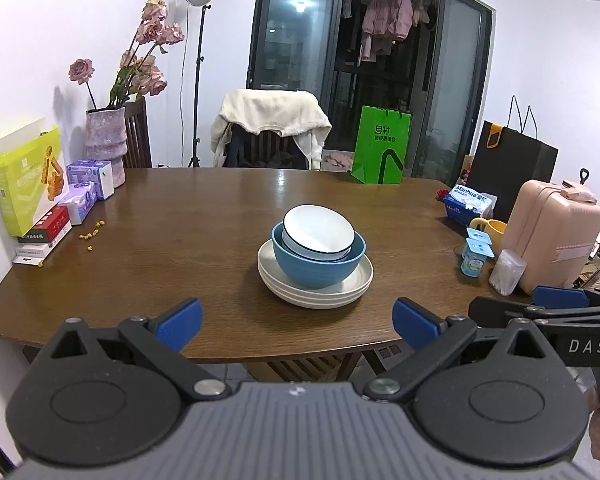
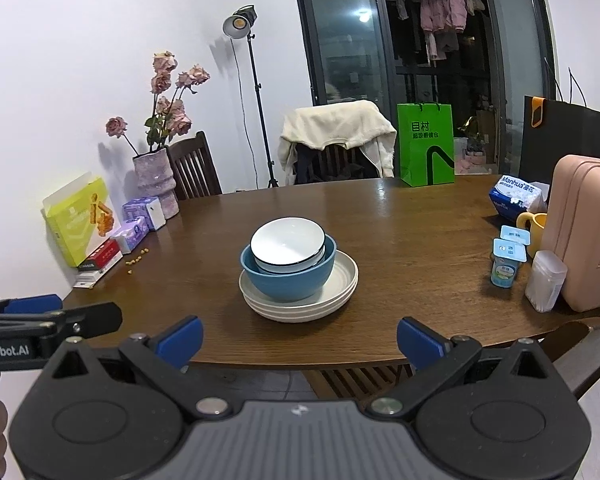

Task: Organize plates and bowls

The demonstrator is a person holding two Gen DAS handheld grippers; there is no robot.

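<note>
my tongs hang back, the stack sits mid-bench.

both my left tongs [image 1: 297,322] and right tongs [image 2: 300,338] are spread wide, holding nothing, near the dark wooden bench [image 1: 188,240] edge. white black-rimmed bowl [image 1: 318,232] tilts inside the blue bowl [image 1: 316,266], upright on stacked cream plates [image 1: 320,294]; pink suitcase [image 2: 584,232] and small yogurt bottles [image 2: 507,264] stand well apart.
</note>
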